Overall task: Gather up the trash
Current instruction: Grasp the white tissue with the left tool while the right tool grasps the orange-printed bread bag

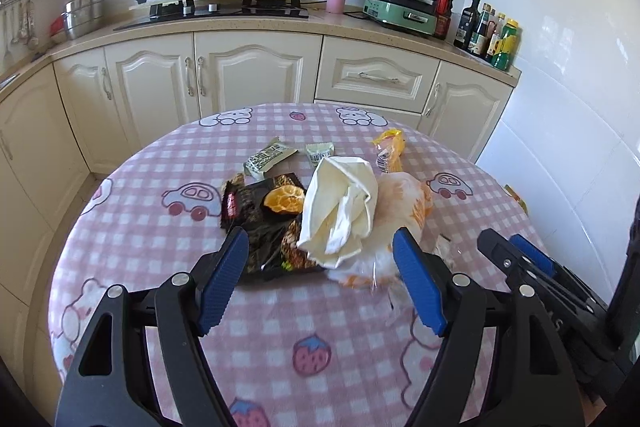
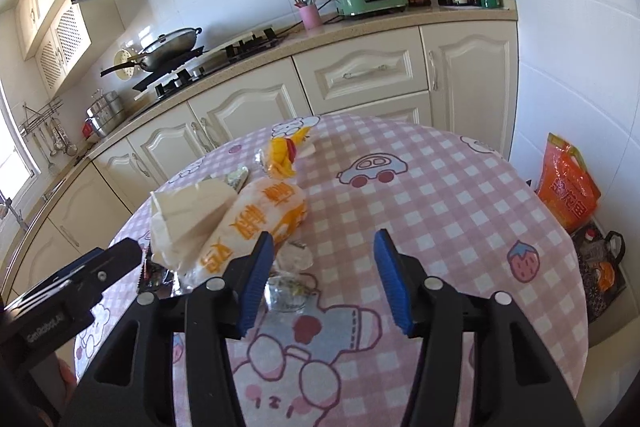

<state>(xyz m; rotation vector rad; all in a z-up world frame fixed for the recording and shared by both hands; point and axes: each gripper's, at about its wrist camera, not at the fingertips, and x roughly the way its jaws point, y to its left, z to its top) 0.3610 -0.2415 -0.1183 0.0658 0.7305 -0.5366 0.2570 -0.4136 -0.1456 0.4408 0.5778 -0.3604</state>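
On the round table (image 1: 140, 227) a heap of wrappers lies mid-top: the crumpled paper (image 1: 340, 207) rests on the plastic bag (image 1: 404, 211), the dark packet (image 1: 256, 211) to its left. Two small sachets (image 1: 320, 151) lie behind the heap, with the counter (image 1: 248, 25) beyond the table.

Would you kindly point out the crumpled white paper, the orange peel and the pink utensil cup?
crumpled white paper (image 1: 340, 205), left wrist view, middle of its folds.
orange peel (image 1: 285, 199), left wrist view, its inner face.
pink utensil cup (image 2: 311, 15), right wrist view, its side wall.

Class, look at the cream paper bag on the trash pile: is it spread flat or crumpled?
Crumpled. The cream paper bag shows folds and creases, bunched atop the orange-and-white wrapper.
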